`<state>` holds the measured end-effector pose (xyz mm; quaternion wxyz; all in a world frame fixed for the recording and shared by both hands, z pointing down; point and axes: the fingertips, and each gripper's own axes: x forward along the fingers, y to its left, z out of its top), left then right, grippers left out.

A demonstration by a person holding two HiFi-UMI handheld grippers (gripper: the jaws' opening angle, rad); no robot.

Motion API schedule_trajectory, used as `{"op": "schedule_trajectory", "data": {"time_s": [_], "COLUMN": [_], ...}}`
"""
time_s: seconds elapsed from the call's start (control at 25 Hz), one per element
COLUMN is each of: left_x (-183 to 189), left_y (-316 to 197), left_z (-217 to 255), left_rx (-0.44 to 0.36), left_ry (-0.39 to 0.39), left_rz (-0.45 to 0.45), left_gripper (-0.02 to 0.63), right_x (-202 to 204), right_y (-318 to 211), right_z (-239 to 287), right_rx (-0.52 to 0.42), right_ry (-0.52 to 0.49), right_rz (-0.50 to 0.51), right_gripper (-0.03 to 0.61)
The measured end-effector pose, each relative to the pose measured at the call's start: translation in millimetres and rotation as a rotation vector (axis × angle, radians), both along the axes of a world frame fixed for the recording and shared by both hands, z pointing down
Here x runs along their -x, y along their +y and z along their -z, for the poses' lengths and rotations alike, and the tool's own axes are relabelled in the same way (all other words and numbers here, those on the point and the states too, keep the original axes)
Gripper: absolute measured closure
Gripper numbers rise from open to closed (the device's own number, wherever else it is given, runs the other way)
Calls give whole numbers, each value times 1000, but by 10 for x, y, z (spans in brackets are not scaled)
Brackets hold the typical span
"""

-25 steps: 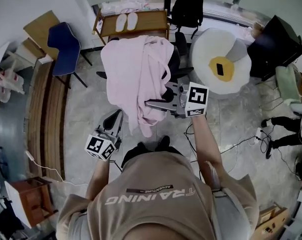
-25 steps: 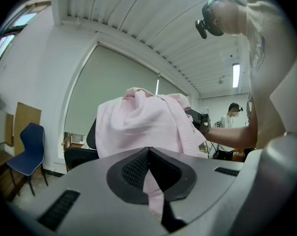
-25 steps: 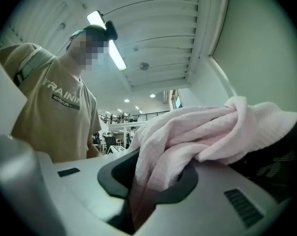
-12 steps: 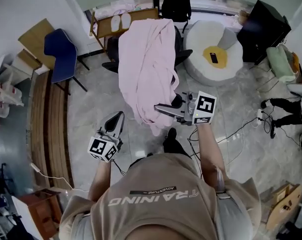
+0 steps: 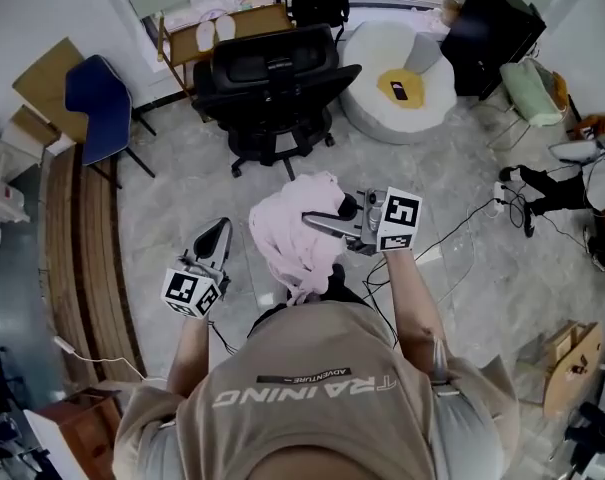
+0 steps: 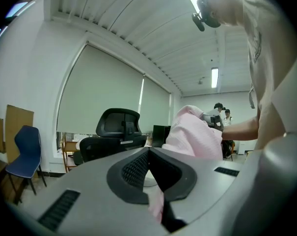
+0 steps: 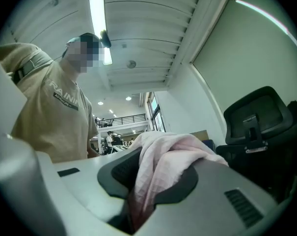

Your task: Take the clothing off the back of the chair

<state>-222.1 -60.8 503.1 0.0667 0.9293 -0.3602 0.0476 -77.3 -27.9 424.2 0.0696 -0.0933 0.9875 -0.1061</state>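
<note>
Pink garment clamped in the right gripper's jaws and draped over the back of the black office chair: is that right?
No. The head view shows the pink garment hanging from the right gripper, clear of the black office chair, whose back is bare. The right gripper's jaws do clamp it.

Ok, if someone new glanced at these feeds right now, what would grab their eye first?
The pink garment, bunched and hanging in front of the person, clamped in the right gripper. Beyond it the black office chair stands with its back bare, beside a white cushion with a yellow centre.
</note>
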Motion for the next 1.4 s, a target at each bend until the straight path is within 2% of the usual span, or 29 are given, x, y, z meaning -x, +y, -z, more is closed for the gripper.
{"op": "schedule_trajectory", "data": {"time_s": [0.16, 0.76, 1.08, 1.4], "left_x": [-46, -545, -649, -630], "left_y": [86, 216, 226, 241], "left_z": [54, 174, 258, 309], "left_rx": [-19, -61, -91, -103], "left_ry": [14, 35, 32, 22], "left_rz": [9, 7, 1, 8], "left_gripper": [604, 604, 604, 604], "right_x": [-2, -424, -553, -544], "right_y": [187, 331, 252, 231], "right_z": [-55, 12, -10, -60], "right_rx": [32, -27, -34, -32], "right_ry": [-30, 33, 26, 45], "right_rz": [1, -8, -70, -58], "right_gripper": [489, 489, 489, 489]}}
